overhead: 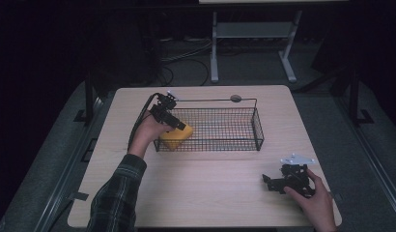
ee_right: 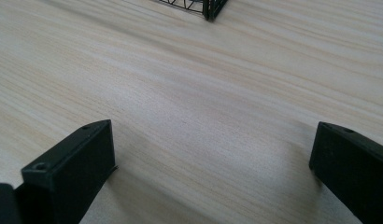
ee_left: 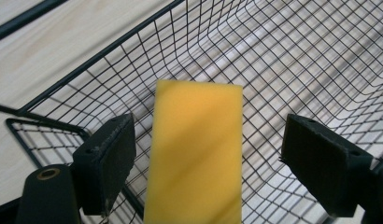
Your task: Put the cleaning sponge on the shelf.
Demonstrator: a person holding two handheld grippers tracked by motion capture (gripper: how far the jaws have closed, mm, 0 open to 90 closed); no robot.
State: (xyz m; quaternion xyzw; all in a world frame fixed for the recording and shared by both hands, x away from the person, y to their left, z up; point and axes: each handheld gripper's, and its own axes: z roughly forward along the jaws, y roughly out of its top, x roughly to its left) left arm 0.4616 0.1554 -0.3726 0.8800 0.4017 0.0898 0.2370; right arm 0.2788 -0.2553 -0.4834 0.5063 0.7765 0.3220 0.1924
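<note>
A yellow sponge (overhead: 175,137) sits at the left end of a black wire basket (overhead: 234,126) on the wooden table (overhead: 205,183). In the left gripper view the sponge (ee_left: 196,149) lies between the two jaws, with a gap on each side, over the basket's mesh (ee_left: 297,56). My left gripper (overhead: 181,126) is open and reaches over the basket's left rim, just above the sponge. My right gripper (overhead: 270,182) rests low over the table near the front right, open with nothing but bare wood (ee_right: 203,93) between its jaws.
The basket has a long thin handle bar (overhead: 210,100) along its far side. One corner of the basket (ee_right: 210,9) shows at the top of the right gripper view. A white metal stand (overhead: 254,43) rises beyond the table's far edge.
</note>
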